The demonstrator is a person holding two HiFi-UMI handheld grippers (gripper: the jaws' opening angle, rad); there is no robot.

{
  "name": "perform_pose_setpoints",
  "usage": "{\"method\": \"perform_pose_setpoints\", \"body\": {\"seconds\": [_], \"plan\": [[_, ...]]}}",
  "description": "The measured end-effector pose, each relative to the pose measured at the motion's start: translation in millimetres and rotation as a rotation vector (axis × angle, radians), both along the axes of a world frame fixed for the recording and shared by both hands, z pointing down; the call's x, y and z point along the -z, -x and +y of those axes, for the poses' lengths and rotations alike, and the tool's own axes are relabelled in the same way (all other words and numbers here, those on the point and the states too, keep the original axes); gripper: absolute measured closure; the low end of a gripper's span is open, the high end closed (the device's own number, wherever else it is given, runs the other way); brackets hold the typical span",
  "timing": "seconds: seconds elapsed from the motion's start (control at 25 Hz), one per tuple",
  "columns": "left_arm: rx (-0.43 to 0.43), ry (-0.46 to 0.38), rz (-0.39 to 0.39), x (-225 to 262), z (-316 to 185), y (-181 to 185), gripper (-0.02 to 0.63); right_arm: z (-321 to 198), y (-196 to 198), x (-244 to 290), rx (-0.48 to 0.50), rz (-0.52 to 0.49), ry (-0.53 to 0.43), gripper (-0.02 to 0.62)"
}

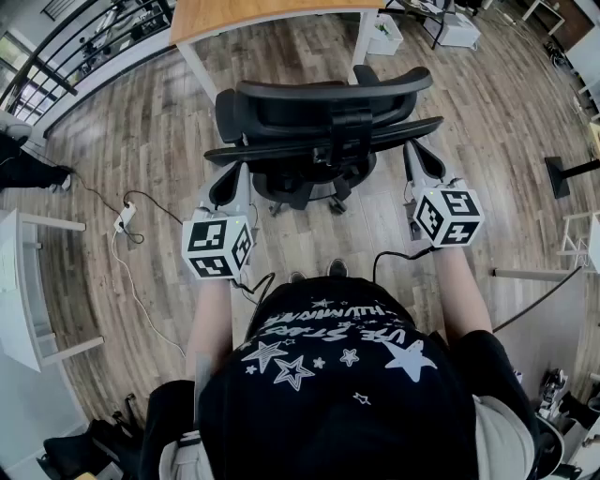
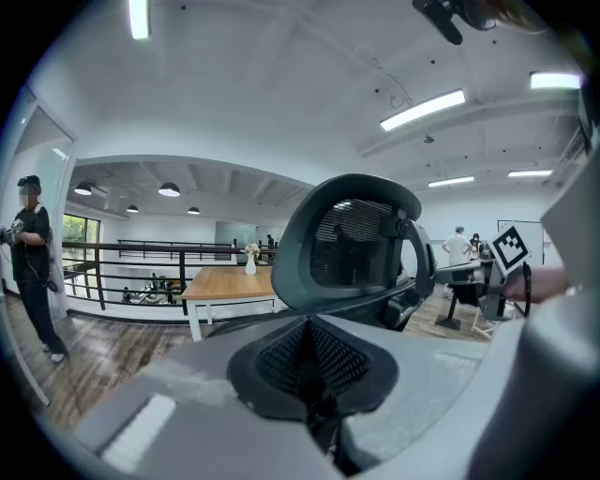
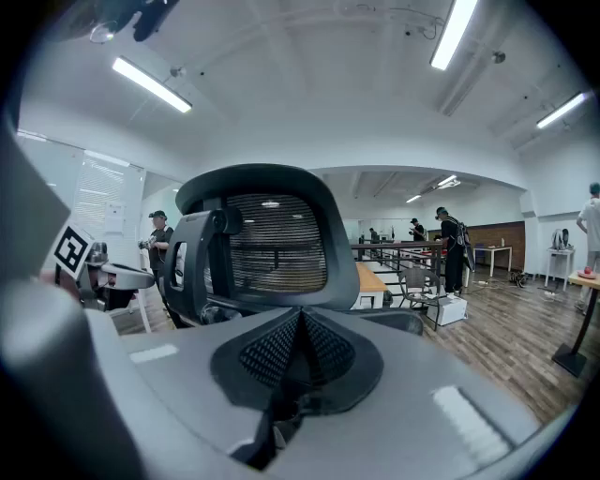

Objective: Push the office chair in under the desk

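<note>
A: Start close in. What are the hands doing?

B: Each holds a gripper out in front of a black shirt with stars [image 1: 328, 366]. The left gripper [image 1: 236, 171] has its jaws pressed together with nothing between them, and the right gripper [image 1: 413, 150] is the same — pads meeting, empty.

A: And where do the tips sit?

B: Right up at the rear of the office chair [image 1: 323, 117], one toward each side of its backrest. Whether they actually touch it, I can't tell.

A: So the chair itself?

B: On the wooden floor [image 1: 122, 141], its back to the person, facing the desk [image 1: 253, 14]. It stands short of the desk — a strip of floor shows between them, so it isn't tucked under.

A: Anything farther off?

B: A small vase [image 2: 250, 265] on the desk top, a black railing [image 2: 131, 249] behind it, and a person in dark clothes [image 2: 33, 262] standing off at the left.
</note>
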State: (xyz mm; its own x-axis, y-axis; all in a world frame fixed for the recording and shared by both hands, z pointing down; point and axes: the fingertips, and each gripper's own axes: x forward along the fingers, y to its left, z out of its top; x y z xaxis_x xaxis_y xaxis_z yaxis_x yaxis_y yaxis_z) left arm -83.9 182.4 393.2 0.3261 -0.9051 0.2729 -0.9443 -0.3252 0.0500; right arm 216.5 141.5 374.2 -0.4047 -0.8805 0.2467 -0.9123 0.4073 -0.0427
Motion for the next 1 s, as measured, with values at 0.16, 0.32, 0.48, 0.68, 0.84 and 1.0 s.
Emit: {"method": "perform_pose_setpoints", "body": {"seconds": [0.16,0.32,0.48,0.68,0.84,1.0], "plan": [[-0.002,-0.004,-0.001,-2,-1,-1,0.604,1,1,-4,0.004,0.007,0.003,0.594],[-0.003,-0.005,0.002,-2,0,2,0.604,3,1,-6,0.0,0.013,0.014,0.595],[-0.012,-0.005,0.0,-2,2,3,0.604,4,-1,-5,-0.01,0.014,0.013,0.595],[-0.026,-0.004,-0.009,-7,7,6,0.604,5,-3,-5,-0.027,0.005,0.009,0.594],[-0.049,0.006,0.01,-6,8,10,0.604,9,1,-2,-0.011,-0.027,0.013,0.594],[-0.073,0.009,0.004,-8,5,17,0.604,12,-2,-7,-0.047,-0.006,0.019,0.594]]}}
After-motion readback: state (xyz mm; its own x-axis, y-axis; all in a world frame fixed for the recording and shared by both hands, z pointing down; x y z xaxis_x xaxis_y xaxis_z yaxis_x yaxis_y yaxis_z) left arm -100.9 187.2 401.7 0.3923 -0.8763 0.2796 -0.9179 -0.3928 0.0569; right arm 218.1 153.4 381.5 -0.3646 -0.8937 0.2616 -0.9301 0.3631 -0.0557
